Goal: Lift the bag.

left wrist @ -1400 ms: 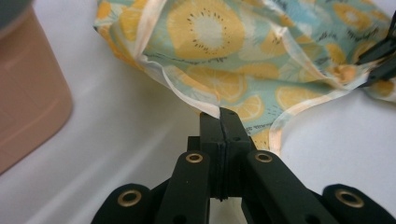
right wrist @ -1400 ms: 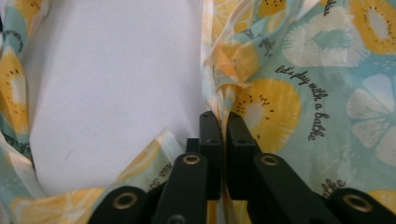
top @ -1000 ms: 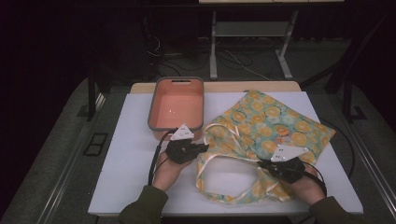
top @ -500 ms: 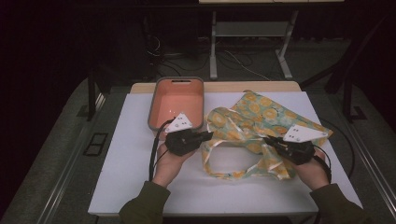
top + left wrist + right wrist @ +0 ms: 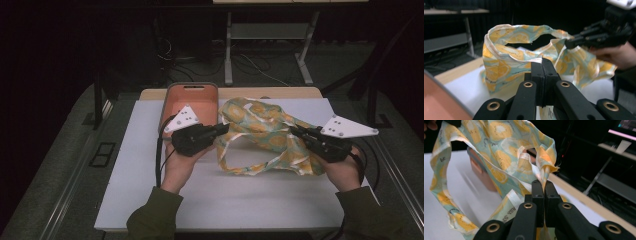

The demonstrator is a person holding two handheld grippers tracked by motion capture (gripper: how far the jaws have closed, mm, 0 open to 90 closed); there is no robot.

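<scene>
With the left gripper (image 5: 224, 129) and right gripper (image 5: 295, 131) each clamped on the lemon-print bag's (image 5: 260, 135) rim above the counter's (image 5: 150, 150) middle, thin fabric could slip free, sagging unevenly.

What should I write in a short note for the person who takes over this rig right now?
Left gripper: shut on the rim of the lemon-print bag.
Right gripper: shut on the opposite rim.
Bag: hangs between both grippers above the white table, mouth partly open, a handle loop drooping toward the table.
Orange tray: on the table behind the left gripper, not touched.
Done: both rims gripped, bag off the table.
Left: probably to spread the mouth wider; the pictures do not show what goes in.
</scene>
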